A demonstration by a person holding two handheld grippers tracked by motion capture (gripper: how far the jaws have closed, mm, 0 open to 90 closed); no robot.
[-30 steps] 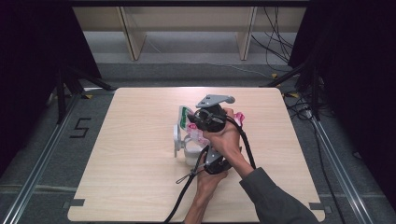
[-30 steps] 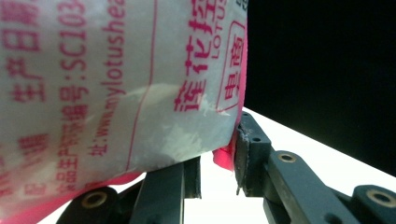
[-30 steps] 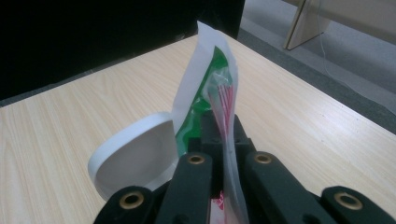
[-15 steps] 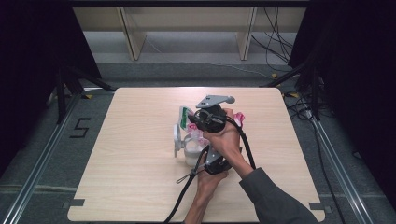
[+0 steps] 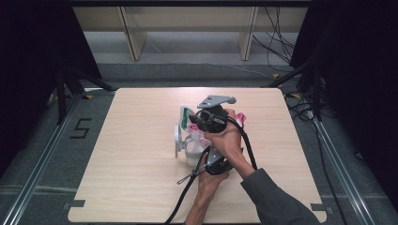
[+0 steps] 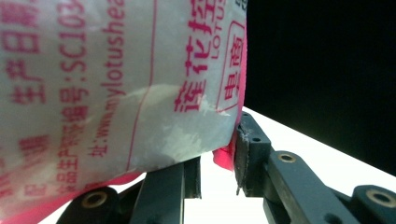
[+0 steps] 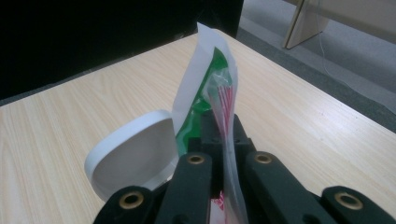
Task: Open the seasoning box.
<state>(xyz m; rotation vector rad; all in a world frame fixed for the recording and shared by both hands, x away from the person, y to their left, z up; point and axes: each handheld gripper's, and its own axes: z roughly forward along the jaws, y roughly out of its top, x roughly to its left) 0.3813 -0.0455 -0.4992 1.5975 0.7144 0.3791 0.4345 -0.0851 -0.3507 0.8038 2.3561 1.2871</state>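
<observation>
A plastic bag (image 6: 93, 84) with red print and white powder inside hangs over the table centre. My right gripper (image 7: 219, 123) is shut on the bag's clear upper edge (image 7: 224, 93), where a green and white flap stands up. In the high view this right gripper (image 5: 201, 120) sits just above a white jar (image 5: 191, 153) whose round lid (image 5: 177, 137) is tipped open. My left gripper (image 6: 217, 154) holds the bag's lower pink corner, which fills the gap at its jaw tips and presses on one jaw. From above, the left gripper (image 5: 215, 161) lies under the right forearm.
The light wooden table (image 5: 131, 187) has bare room on all sides of the jar. Black cables trail from both grippers toward the near edge (image 5: 183, 197). Beyond the far edge there are grey floor and wooden frame legs (image 5: 133, 40).
</observation>
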